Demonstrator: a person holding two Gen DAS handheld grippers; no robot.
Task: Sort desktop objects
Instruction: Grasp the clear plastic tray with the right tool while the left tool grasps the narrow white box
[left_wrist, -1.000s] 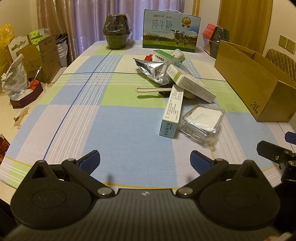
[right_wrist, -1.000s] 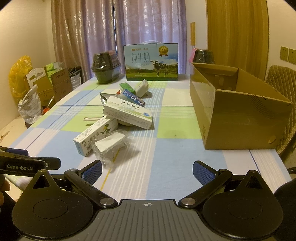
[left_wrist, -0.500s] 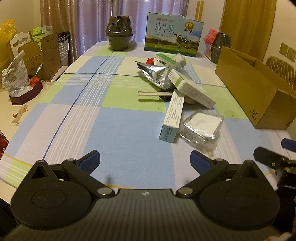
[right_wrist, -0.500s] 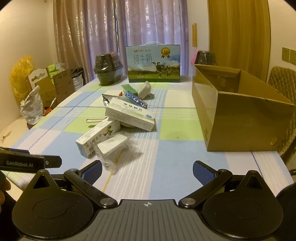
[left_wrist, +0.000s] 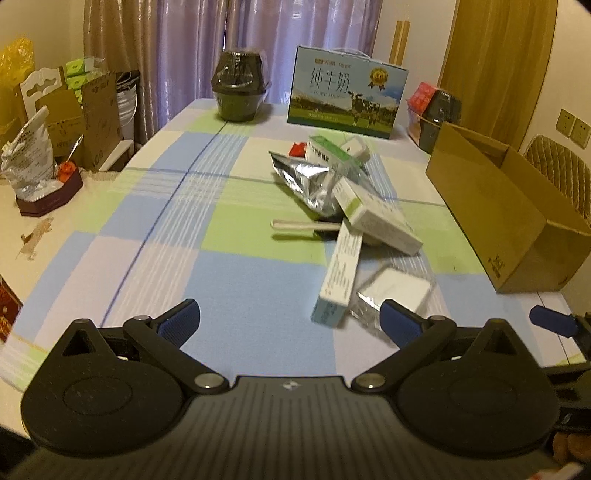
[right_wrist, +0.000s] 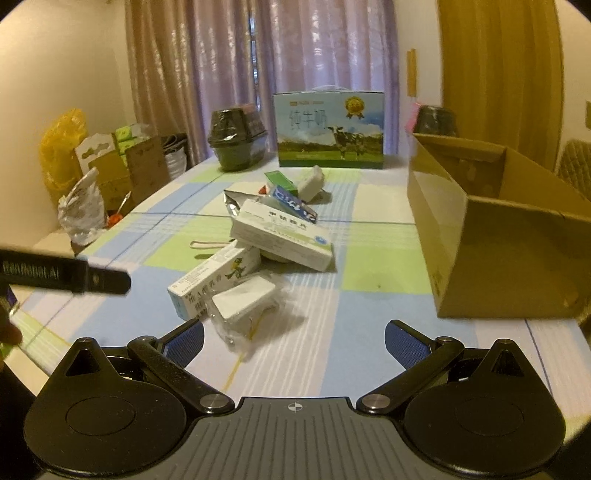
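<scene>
Plainly, both of my grippers were spread wide and held nothing: the left gripper hung above the near edge of the table, and the right gripper hung beside it, closer to the near right corner. Just beyond my right fingertips lay the clear plastic pack holding a white block, touching the long medicine box that pointed away toward the table's middle. On top of that box's far end rested the white and green box, with the silver foil pouch and smaller cartons heaped behind it. The cardboard box stood open along the right edge, well apart from the heap; I judged it the likely place for the sorted things. To do the first pick well, I reckoned I should take the plastic pack, since it lay nearest and nothing sat on it. Its crinkled wrapper looked slippery, so closing low across the block's short sides seemed safest, without nudging the leaning boxes.
</scene>
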